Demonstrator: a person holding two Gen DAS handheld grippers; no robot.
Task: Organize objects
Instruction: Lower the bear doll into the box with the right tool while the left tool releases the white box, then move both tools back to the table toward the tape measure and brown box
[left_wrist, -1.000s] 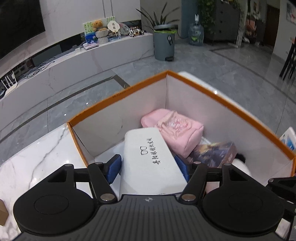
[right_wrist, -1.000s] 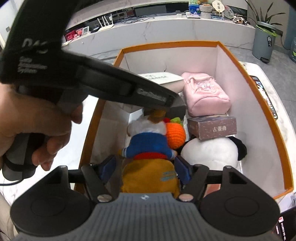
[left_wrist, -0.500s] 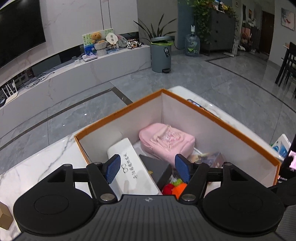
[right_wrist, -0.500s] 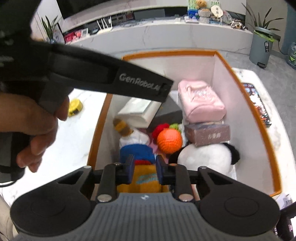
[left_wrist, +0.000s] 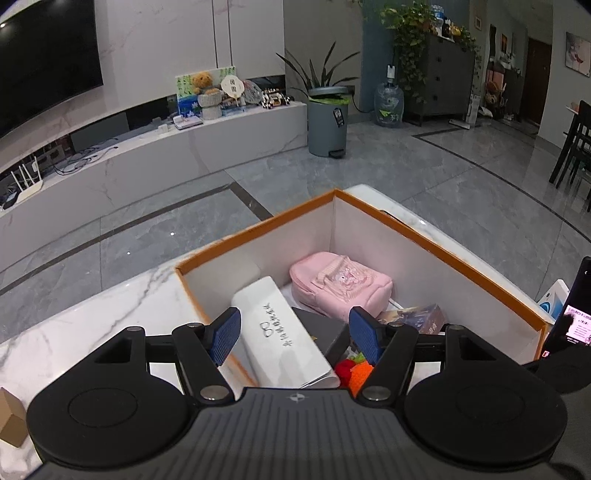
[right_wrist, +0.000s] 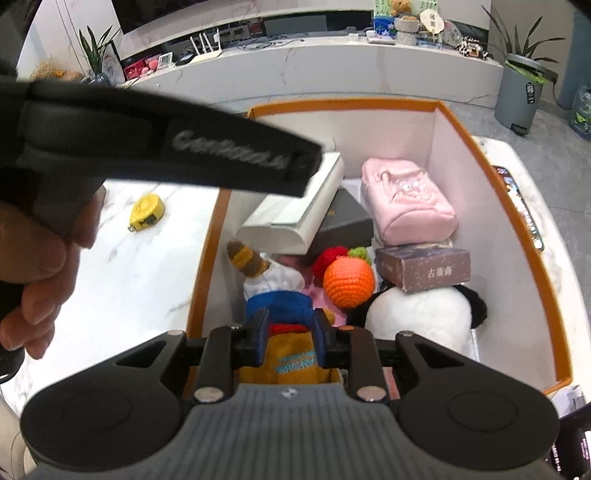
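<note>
Right wrist view: my left gripper's black body crosses the upper left, hiding the near-left corner of the orange-rimmed box and part of the white case; its lettering is blurred beyond reading. My left hand is cut off at the frame edge, fingers curled round the handle. My right gripper points steeply down into the box, its blue pads clenched on the plush toy in blue and yellow; the toy's lower half is hidden behind the gripper body. Beyond it lie an orange knitted ball, a brown carton resting on a white-and-black plush, and a pink pouch at the far end. A yellow tape measure lies on the marble table outside. In the left wrist view, my left gripper hangs released above the white case, holding nothing.
</note>
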